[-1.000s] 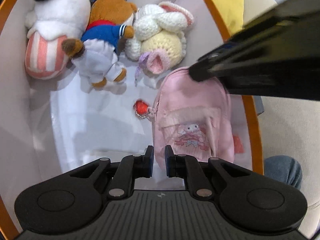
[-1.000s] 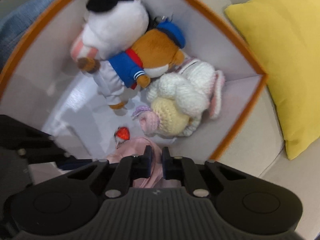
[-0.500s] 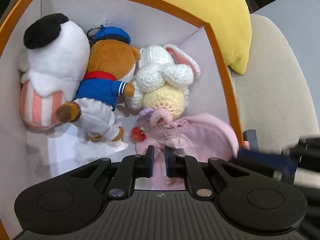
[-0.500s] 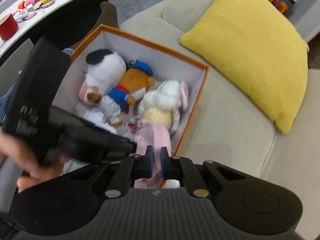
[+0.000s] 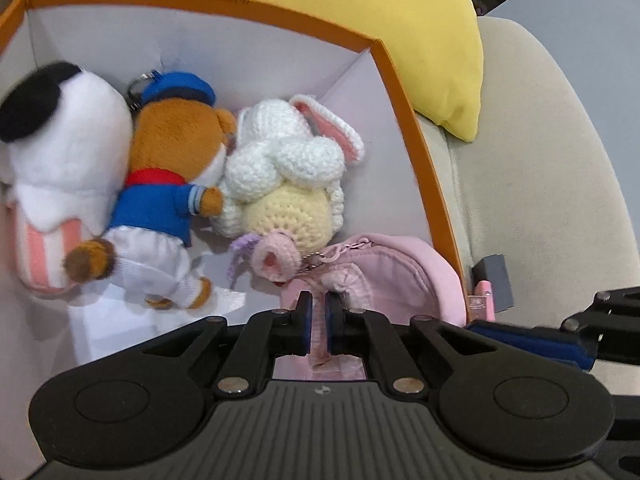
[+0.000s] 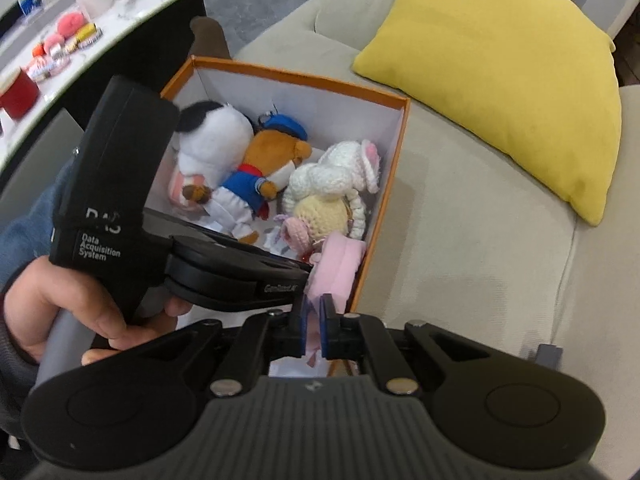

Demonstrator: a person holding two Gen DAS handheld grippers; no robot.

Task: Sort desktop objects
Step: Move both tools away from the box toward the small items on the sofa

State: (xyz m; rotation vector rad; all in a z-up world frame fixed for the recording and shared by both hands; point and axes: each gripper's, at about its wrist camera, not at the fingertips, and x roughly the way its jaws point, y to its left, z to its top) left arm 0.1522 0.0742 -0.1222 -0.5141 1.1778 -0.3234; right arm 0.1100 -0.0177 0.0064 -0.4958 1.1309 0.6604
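I have 3 plush toys in the orange box already, and my left gripper and right gripper are both clamped on the pink mini backpack, not yet fully seated inside.

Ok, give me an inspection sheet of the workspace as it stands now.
Surface: beige sofa seat.
Job's things: orange box holding three plush toys: white one, sailor bear, crochet bunny; pink mini backpack at the box's near corner.
Clutter: small grey block beside the box.
Grippers: left hand-held gripper and right hand-held gripper both shut on pink fabric.
Cables: nothing seen.
Surroundings: yellow cushion, cluttered white counter.
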